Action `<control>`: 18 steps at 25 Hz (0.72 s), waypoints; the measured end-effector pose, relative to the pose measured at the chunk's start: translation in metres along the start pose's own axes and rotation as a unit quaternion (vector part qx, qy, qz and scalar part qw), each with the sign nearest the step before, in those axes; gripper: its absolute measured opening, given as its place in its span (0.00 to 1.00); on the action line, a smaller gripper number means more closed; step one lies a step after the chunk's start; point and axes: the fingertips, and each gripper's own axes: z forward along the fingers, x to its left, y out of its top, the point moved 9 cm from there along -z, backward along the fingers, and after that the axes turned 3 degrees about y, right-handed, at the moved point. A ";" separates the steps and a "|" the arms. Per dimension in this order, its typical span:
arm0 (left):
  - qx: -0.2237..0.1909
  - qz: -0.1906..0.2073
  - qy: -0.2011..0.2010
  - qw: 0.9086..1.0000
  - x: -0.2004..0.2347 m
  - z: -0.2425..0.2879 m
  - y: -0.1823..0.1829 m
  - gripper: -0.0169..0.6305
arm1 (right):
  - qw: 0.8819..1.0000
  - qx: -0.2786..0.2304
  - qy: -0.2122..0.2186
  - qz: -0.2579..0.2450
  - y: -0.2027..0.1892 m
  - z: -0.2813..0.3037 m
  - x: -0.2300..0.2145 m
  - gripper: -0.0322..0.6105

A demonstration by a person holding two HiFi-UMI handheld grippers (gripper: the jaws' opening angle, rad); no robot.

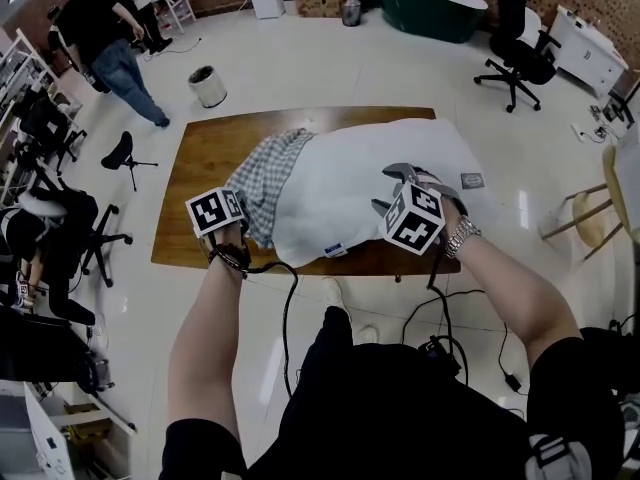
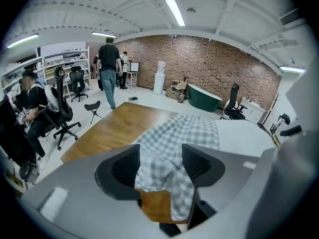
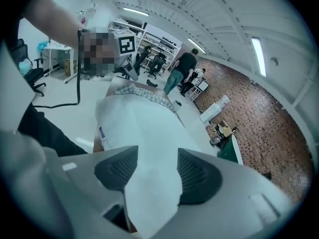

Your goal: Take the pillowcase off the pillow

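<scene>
**Case bunched at the pillow's end: both tools need a fresh bite**

Both tools are standing apart, clamping nothing. The left gripper [image 2: 160, 164] is framing the grey-and-white checked fabric pillowcase [image 2: 180, 133] between its 2 jaws, pads not pressing. The right gripper [image 3: 152, 171] is framing the white rectangular pillow [image 3: 144, 128] the same way.

In the head view the case is lying bunched at the pillow's left end, centre-left of frame, on the brown wooden table [image 1: 200, 158].

My read: the left should be biting deep into the bunch while the right is pinning bare pillow. Then both pull apart along the pillow's length, not upward.
</scene>
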 end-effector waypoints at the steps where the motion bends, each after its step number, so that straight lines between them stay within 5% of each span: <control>1: -0.003 0.005 -0.003 1.000 -0.003 -0.003 0.003 0.44 | 1.000 -0.004 -0.001 0.004 0.002 -0.002 -0.001 0.44; 10: -0.002 0.056 -0.116 0.992 -0.040 0.000 0.036 0.40 | 0.999 -0.030 0.020 0.034 0.042 -0.004 -0.023 0.44; 18: 0.004 0.107 -0.152 0.983 -0.043 0.046 0.082 0.42 | 0.997 -0.032 0.045 0.049 0.064 0.045 -0.061 0.44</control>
